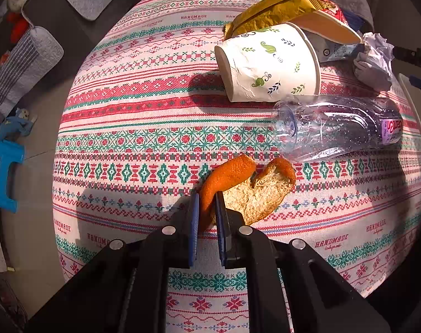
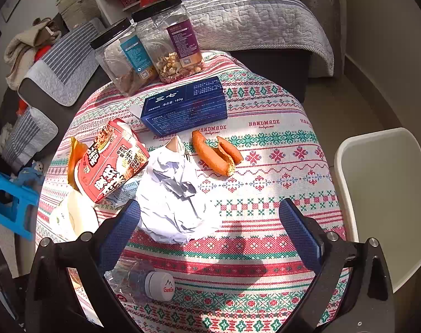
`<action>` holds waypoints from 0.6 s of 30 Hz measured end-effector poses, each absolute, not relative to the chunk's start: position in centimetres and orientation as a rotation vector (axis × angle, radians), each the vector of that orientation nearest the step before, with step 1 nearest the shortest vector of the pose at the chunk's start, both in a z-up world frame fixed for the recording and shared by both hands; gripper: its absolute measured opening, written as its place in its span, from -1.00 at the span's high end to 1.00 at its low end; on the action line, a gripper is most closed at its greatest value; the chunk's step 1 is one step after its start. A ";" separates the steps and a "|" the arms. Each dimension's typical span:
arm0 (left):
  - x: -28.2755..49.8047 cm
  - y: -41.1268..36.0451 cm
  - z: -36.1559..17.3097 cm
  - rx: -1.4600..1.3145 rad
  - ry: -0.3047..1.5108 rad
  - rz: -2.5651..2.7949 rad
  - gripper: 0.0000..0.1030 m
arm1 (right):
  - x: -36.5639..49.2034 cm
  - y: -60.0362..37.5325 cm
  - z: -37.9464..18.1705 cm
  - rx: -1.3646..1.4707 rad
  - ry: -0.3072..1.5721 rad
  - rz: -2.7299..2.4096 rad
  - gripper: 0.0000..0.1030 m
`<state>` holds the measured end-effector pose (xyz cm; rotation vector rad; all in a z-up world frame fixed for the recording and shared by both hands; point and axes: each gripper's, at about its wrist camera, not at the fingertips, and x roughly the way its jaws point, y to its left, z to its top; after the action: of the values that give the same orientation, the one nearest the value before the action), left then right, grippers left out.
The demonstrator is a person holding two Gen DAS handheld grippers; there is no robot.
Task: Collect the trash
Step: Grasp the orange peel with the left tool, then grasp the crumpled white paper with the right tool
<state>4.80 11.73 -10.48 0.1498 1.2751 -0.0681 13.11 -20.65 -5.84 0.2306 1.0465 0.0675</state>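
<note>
My left gripper (image 1: 206, 211) is shut on the near edge of an orange peel (image 1: 249, 188) that lies on the patterned tablecloth. Beyond it lie an empty plastic bottle (image 1: 340, 127), a paper cup (image 1: 268, 61) on its side, a yellow wrapper (image 1: 271, 8) and crumpled paper (image 1: 374, 58). My right gripper (image 2: 210, 222) is open and empty above the table, with crumpled paper (image 2: 174, 197) just ahead of its left finger. A second orange peel (image 2: 216, 152), a red noodle carton (image 2: 113, 161), the paper cup (image 2: 74, 216) and the bottle (image 2: 144, 280) show in the right wrist view.
A blue box (image 2: 185, 105) and two jars (image 2: 144, 47) stand at the table's far side. A white bin (image 2: 388, 194) stands right of the table. A sofa (image 2: 58, 63) and a blue stool (image 1: 2, 172) are on the left.
</note>
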 end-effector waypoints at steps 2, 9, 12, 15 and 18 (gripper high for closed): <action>4.8 12.1 -10.3 0.137 1.269 -0.065 0.87 | 13.3 -20.5 -6.3 0.239 1.062 0.062 -0.86; 4.6 13.2 -7.5 0.032 1.203 -0.063 0.90 | 13.3 -19.7 -6.0 0.206 1.048 0.070 -0.84; 4.6 14.4 -6.1 -0.036 1.162 -0.048 0.90 | 13.6 -19.5 -6.5 0.194 1.059 0.059 -0.78; 4.5 14.8 -5.3 -0.069 1.118 -0.030 0.90 | 14.0 -18.8 -7.2 0.188 1.064 0.071 -0.71; 4.4 14.8 -4.6 -0.092 1.095 -0.027 0.90 | 13.9 -17.7 -7.2 0.210 1.046 0.162 0.39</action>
<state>4.39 14.76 -4.60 -0.0919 1.0947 -0.0270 13.93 -17.71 -7.21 0.2096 1.0463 0.1622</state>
